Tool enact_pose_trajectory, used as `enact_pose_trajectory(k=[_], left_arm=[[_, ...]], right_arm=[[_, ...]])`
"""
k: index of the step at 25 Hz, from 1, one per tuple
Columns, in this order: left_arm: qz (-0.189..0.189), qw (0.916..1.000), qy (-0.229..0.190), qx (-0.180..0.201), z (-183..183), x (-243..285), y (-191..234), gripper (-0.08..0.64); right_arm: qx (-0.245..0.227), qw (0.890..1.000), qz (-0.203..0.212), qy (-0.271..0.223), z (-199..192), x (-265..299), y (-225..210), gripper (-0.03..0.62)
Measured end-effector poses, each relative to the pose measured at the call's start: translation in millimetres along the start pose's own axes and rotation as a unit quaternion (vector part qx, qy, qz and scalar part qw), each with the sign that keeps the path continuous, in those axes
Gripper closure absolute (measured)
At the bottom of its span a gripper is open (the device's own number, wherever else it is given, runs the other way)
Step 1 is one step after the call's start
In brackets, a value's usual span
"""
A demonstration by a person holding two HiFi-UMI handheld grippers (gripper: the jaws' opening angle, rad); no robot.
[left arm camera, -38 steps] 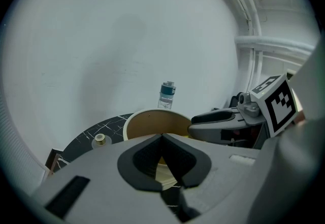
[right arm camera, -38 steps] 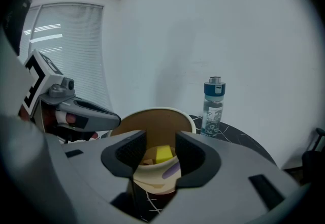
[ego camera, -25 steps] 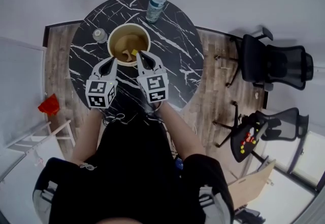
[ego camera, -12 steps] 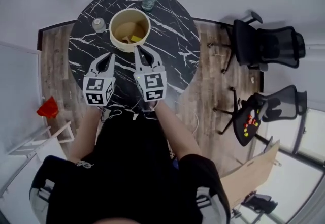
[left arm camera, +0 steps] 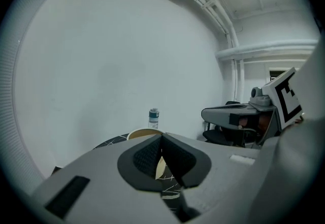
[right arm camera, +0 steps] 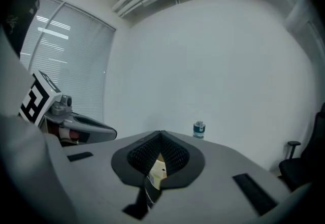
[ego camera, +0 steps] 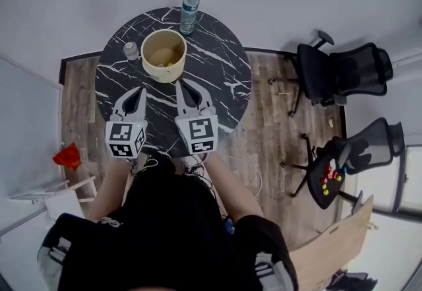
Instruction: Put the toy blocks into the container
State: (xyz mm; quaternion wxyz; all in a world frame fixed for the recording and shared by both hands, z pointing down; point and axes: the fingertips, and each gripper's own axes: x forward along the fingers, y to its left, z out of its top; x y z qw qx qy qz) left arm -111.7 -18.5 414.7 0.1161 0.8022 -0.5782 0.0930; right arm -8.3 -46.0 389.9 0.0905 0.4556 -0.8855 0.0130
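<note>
Black marble-look table (ego camera: 221, 68) holds a cream container (ego camera: 165, 73) and bottle (ego camera: 189, 14), while the left gripper (ego camera: 139, 90) and right gripper (ego camera: 179, 84) hover closed and empty.

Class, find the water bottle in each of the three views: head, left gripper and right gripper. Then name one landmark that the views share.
Head view: the water bottle stands top centre, at the far edge of the table.
Left gripper view: just left of centre, against the white wall.
Right gripper view: right of centre.
Shared landmark: the cream container, nearer than the bottle in every view.
</note>
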Motion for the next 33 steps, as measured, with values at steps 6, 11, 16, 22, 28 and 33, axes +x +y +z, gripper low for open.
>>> enact_pose_trajectory(k=[6,11,16,22,28,33], left_arm=[[0.012,0.998,-0.062,0.013,41.7,-31.1,-54.0,0.56],[0.035,0.9953,-0.082,0.037,56.7,-59.2,-88.4,0.56],[0.062,0.9924,-0.099,0.039,59.8,-79.2,-115.1,0.56],[0.084,0.9894,-0.113,0.033,53.8,-84.9,-138.5,0.561],[0.082,0.988,-0.125,0.038,64.1,-81.8,-154.9,0.56],[0.088,0.9863,-0.13,0.052,73.8,-79.7,-166.6,0.561]], right_arm=[[-0.026,0.998,0.008,-0.049,40.6,-63.9,-11.5,0.595],[-0.031,0.996,0.022,-0.083,61.2,-108.9,-18.8,0.595],[-0.021,0.994,0.03,-0.103,61.6,-147.1,-27.0,0.595],[-0.027,0.995,0.025,-0.09,39.1,-165.8,-46.9,0.595],[-0.038,0.993,0.028,-0.105,50.5,-180.8,-57.3,0.595],[-0.025,0.993,0.026,-0.113,60.3,-192.1,-71.3,0.595]])
